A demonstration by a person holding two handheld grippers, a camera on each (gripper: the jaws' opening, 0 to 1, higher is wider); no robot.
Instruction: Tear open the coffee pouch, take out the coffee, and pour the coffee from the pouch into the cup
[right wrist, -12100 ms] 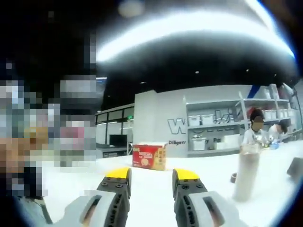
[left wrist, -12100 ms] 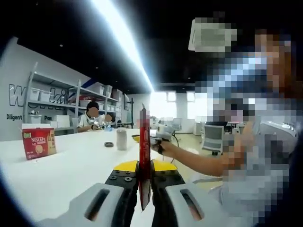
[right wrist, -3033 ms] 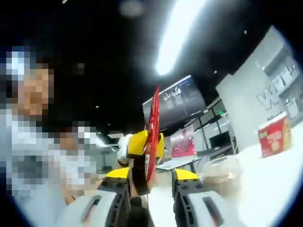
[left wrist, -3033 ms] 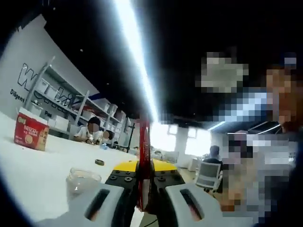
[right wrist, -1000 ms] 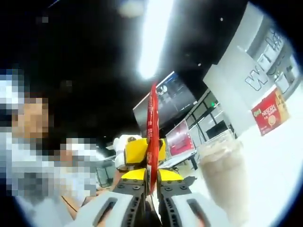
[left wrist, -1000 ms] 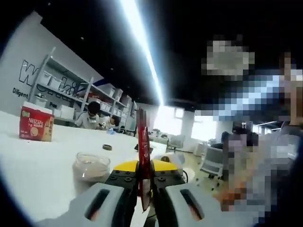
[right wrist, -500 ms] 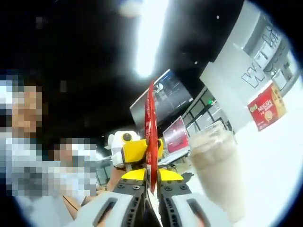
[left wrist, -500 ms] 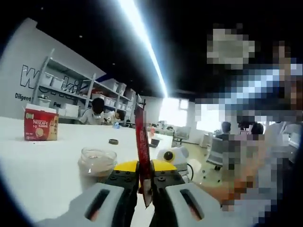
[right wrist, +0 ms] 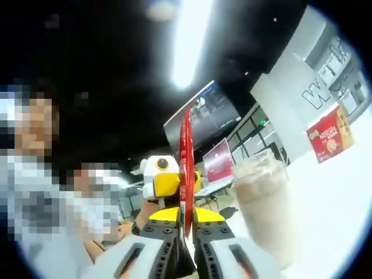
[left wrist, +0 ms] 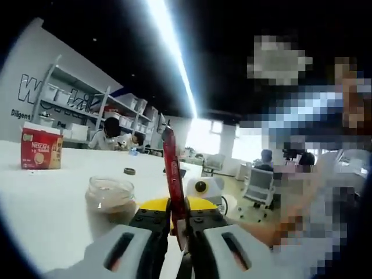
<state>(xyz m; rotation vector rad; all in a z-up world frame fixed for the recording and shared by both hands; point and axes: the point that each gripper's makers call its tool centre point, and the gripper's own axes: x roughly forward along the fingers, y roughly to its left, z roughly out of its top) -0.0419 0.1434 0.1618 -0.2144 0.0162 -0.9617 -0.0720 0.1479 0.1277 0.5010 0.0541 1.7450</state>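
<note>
Gripping the red coffee pouch (left wrist: 169, 168) edge-on, the left gripper (left wrist: 178, 216) has its jaws pressed together on the pouch at the bottom centre of the left gripper view. The right gripper (right wrist: 186, 220) is likewise clamped on the same pouch (right wrist: 186, 168) at the bottom centre of the right gripper view, so both tools hold one thin sachet between them, standing upright in the middle of each frame. In the right gripper view the other tool's yellow jaw tips show just behind the pouch.

Just beside the pouch stands the cup (left wrist: 109, 203), a clear one, left of centre in the left gripper view and right of centre in the right gripper view (right wrist: 264, 215). It seems to hold something pale brown, though whether that is coffee powder or a drink cannot be told. It sits on a white table (left wrist: 40, 197). A red box (left wrist: 38, 149) stands well apart at the left edge.

Judging by this, the task is at the tearing step: the pouch is held from both sides, no open tear is visible, and pouring is still to come.
</note>
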